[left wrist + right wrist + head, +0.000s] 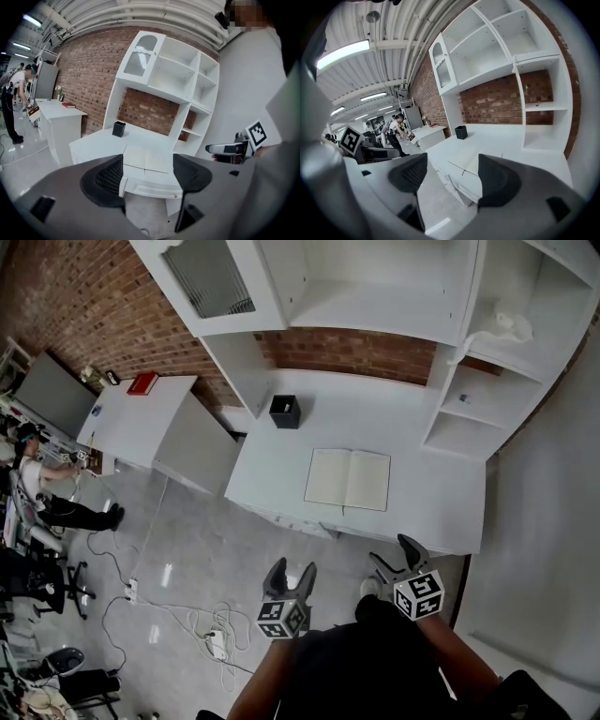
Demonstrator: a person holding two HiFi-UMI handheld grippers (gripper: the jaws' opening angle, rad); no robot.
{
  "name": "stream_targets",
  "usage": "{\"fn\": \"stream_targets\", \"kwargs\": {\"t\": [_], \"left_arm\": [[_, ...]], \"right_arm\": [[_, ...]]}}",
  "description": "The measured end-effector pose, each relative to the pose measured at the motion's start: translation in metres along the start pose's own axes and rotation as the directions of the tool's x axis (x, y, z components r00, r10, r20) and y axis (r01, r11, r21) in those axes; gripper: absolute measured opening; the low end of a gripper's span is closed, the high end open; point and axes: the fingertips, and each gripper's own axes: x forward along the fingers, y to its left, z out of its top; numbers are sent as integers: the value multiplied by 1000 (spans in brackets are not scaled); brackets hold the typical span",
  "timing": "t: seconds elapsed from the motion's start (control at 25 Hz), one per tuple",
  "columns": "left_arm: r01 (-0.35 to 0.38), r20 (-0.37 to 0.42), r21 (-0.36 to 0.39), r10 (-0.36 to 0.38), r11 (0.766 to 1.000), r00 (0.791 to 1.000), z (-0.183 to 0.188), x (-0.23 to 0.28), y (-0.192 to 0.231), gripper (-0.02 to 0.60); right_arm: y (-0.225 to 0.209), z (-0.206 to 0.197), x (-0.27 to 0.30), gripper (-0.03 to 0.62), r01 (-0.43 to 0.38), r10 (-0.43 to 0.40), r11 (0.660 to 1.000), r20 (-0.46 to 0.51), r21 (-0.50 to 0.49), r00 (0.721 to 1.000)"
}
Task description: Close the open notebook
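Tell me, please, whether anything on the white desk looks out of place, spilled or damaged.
Nothing stands out. The open notebook lies flat on the desk, the black holder stands upright farther back, and nothing looks spilled.

Lab: brick wall (84,296), white desks (412,409)

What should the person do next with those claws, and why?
Probably reach the right gripper forward to the right page edge of the notebook. It lies open and flat on the desk, while the right gripper and the left gripper both hang open and empty, short of the desk.
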Motion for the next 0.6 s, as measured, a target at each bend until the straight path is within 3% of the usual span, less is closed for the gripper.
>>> {"fn": "stream_targets", "kwargs": {"t": [0.28,0.6], "left_arm": [[-25,1,-79,25,997,1000,-3,58,15,316],[2,-75,-66,-7,998,997,-14,129,45,314]], "right_arm": [[-14,2,35,324,-51,48,998,-82,-39,996],[-26,6,97,324,-34,42,997,-123,64,992]]}}
